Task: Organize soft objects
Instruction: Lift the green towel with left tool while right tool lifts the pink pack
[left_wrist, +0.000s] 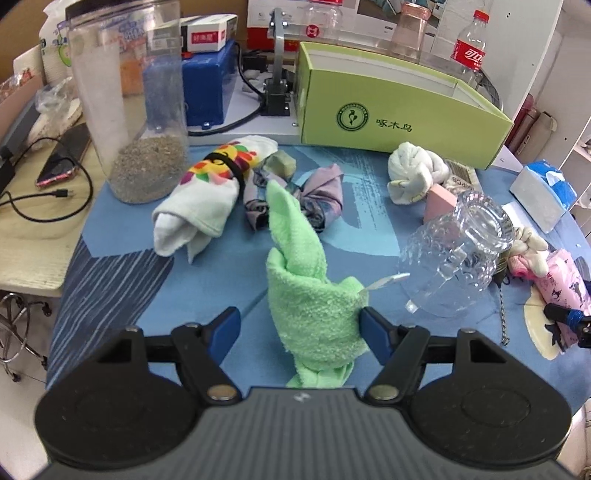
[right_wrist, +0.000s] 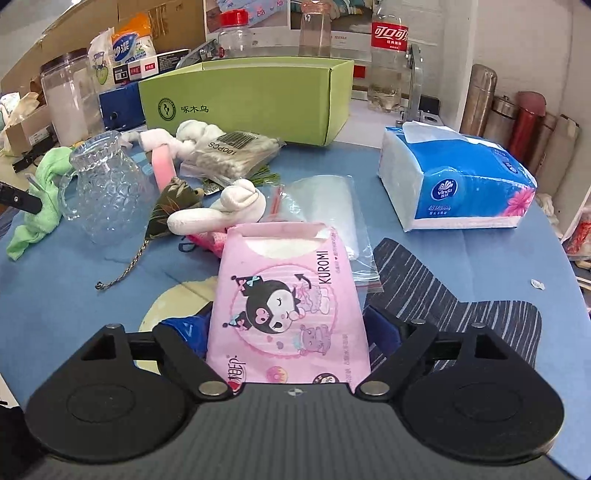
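Left wrist view: bare blue cloth (left_wrist: 122, 280) left of green towel (left_wrist: 310, 295).

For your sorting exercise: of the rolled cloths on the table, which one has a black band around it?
The white cloth with the colourful print, beside the clear jar. The green, purple and plain white cloths have no band.

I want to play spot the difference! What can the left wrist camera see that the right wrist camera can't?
Only the left wrist view shows the rolled colourful towel, the purple cloth and the phone. Only the right wrist view shows the row of flasks and the cotton swab bag. Both show the green towel between the left gripper fingers, the pink tissue pack between the right gripper fingers, the glass jug, the green box and the blue tissue pack.
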